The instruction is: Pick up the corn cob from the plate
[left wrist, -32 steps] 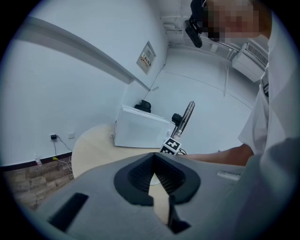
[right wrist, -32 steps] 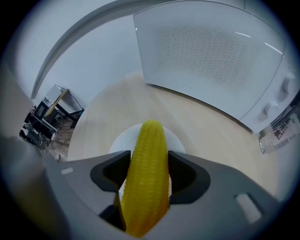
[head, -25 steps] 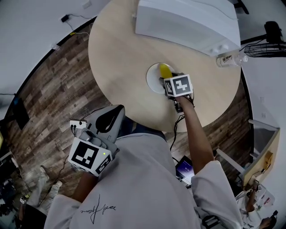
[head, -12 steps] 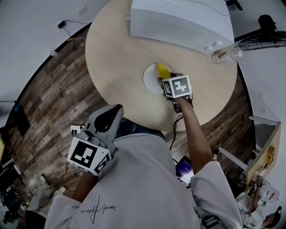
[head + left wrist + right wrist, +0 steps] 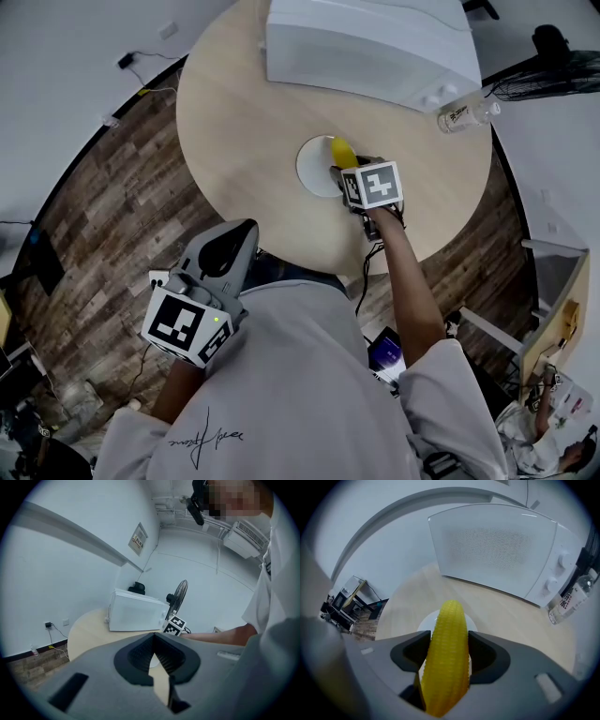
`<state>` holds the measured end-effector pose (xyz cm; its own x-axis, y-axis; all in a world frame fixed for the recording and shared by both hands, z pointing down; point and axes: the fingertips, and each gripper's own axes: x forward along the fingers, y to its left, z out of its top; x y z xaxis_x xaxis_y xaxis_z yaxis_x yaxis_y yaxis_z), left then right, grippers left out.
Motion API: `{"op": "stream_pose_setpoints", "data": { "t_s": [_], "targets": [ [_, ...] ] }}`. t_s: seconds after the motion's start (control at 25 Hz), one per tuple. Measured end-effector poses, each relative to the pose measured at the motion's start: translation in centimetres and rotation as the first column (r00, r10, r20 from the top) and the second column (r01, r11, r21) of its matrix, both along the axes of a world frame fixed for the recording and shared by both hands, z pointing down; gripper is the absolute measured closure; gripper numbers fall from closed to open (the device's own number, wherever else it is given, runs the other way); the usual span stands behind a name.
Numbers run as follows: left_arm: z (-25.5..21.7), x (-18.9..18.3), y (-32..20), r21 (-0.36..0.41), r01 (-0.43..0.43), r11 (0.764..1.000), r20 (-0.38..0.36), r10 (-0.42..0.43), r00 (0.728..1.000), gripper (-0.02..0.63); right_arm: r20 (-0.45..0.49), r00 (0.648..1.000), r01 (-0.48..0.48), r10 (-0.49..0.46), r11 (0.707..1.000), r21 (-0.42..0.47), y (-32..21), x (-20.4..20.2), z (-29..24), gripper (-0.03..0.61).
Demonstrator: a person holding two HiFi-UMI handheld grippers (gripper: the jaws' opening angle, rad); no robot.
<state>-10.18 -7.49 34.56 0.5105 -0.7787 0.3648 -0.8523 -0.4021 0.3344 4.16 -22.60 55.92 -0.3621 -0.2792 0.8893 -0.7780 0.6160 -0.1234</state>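
The yellow corn cob stands between the jaws of my right gripper, which is shut on it. In the head view the corn cob pokes out ahead of the right gripper over the right edge of the white plate. The plate shows behind and below the cob; I cannot tell whether the cob still touches it. My left gripper hangs off the table near my body, its jaws shut with nothing in them.
A white microwave stands at the far side of the round wooden table. A clear water bottle lies to the microwave's right. A fan stands beyond the table. Wood floor surrounds the table.
The right gripper stays shut on the corn cob at the plate's right edge. The whole head view has shifted slightly; the left gripper has barely moved.
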Motion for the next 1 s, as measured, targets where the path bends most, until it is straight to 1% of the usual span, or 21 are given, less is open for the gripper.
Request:
{"op": "stream_pose_setpoints", "data": {
  "t_s": [0.48, 1.0],
  "targets": [
    [-0.4, 0.3, 0.3, 0.021, -0.016, 1.0, -0.002, 0.016, 1.0, 0.612, 0.03, 0.999, -0.026, 0.026, 0.999, 0.021, 0.8, 0.6, -1.3, 0.313],
    [-0.3, 0.4, 1.1, 0.026, -0.042, 0.999, -0.002, 0.042, 0.999, 0.612, 0.082, 0.993, -0.086, 0.083, 0.995, 0.041, 2.2, 1.5, -2.8, 0.313]
  ]
}}
